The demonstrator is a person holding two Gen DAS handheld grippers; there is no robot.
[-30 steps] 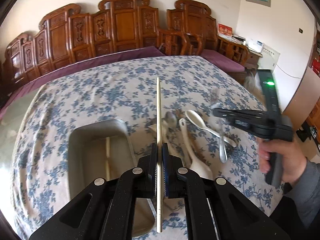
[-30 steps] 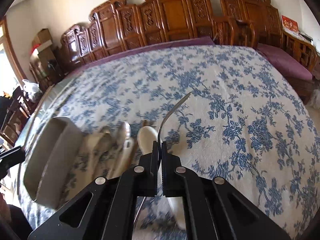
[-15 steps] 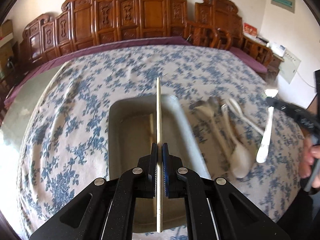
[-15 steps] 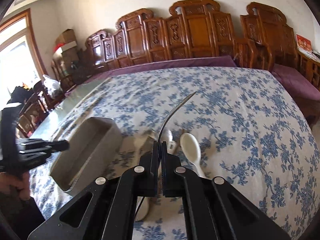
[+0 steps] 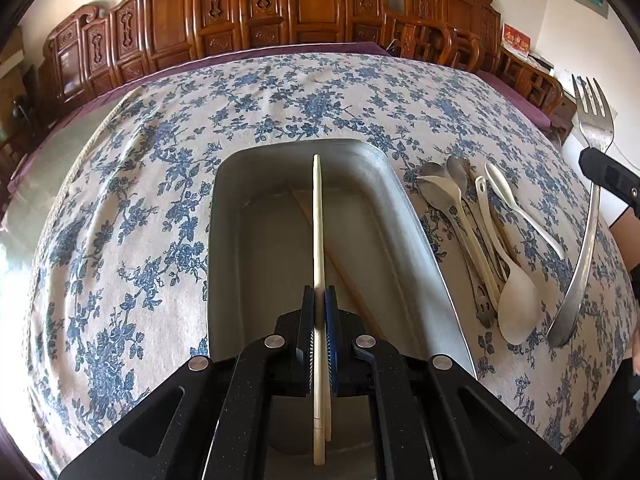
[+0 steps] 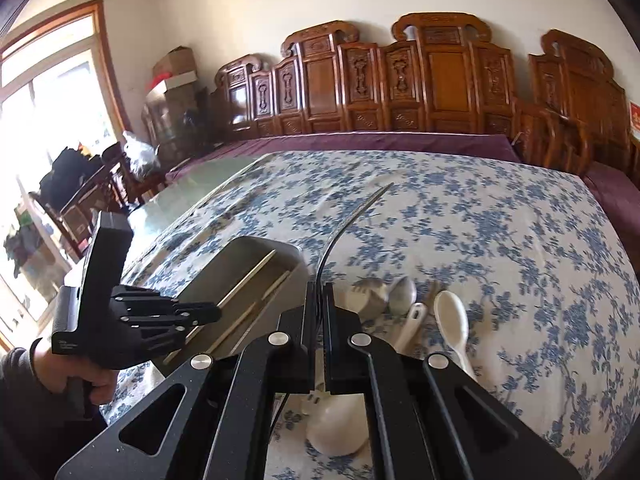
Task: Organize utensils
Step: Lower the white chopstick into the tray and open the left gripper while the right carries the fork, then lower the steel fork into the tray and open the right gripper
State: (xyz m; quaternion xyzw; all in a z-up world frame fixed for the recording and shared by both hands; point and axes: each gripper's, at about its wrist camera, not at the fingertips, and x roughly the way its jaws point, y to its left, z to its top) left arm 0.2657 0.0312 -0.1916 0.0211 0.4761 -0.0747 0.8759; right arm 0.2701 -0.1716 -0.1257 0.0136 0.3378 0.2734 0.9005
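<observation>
Two grippers each pinch one utensil. The left gripper (image 5: 319,300) has its fingers clamped on a pale chopstick (image 5: 318,224), held lengthwise over the metal tray (image 5: 404,216), where another chopstick (image 5: 340,268) lies. The right gripper (image 6: 320,292) has its fingers closed on a metal fork (image 6: 344,224) above the spoons (image 6: 450,320) on the desk (image 6: 500,240).
</observation>
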